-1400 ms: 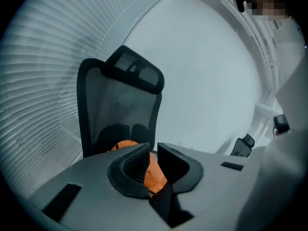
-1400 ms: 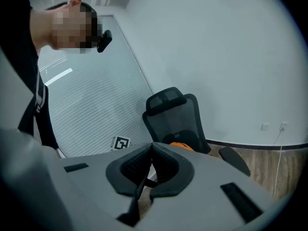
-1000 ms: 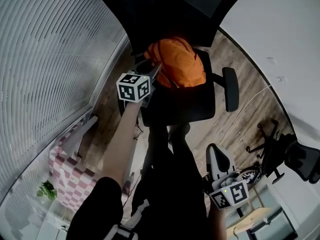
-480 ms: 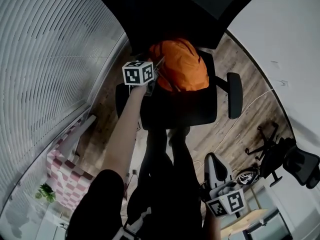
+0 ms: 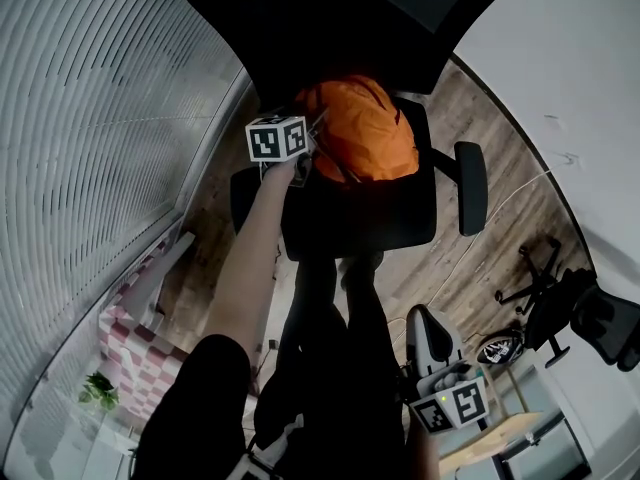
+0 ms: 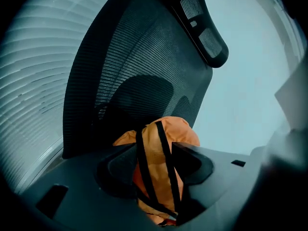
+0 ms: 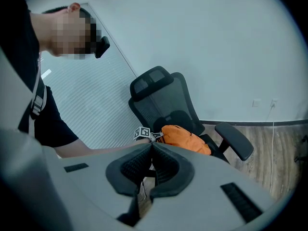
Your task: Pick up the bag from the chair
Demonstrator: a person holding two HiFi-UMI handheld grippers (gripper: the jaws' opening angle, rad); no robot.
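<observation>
1 orange bag [image 5: 365,133] lies on the seat of 1 black mesh office chair [image 5: 360,218], leaning against the backrest. the head view shows 2 armrests [image 5: 470,188] on that chair, and 2 grippers, each carrying 1 marker cube.

the left gripper [image 5: 314,131] is at the bag's left edge. its jaws have just been opening, then drew in slightly. they stand wide apart with the top of the bag between them. whether the pads touch the fabric cannot be made out. the right gripper [image 5: 428,328] hangs low beside the person's leg, well apart from the chair, with its jaws pressed together on nothing.

only the left gripper view shows the 2 black straps [image 6: 163,153] running down the bag [image 6: 168,134], framed by the left gripper [image 6: 154,165].

only the right gripper view takes in the chair from the side: its 1 headrest [image 7: 150,84], the bag [image 7: 185,138] on the seat, the person's bare forearm [image 7: 96,150] reaching toward it, and 2 wall sockets [image 7: 257,102]. the right gripper [image 7: 152,150] fills the foreground.

only the head view shows a 2nd office chair [image 5: 590,318] at the right edge and 1 small green plant [image 5: 97,390] at lower left.
</observation>
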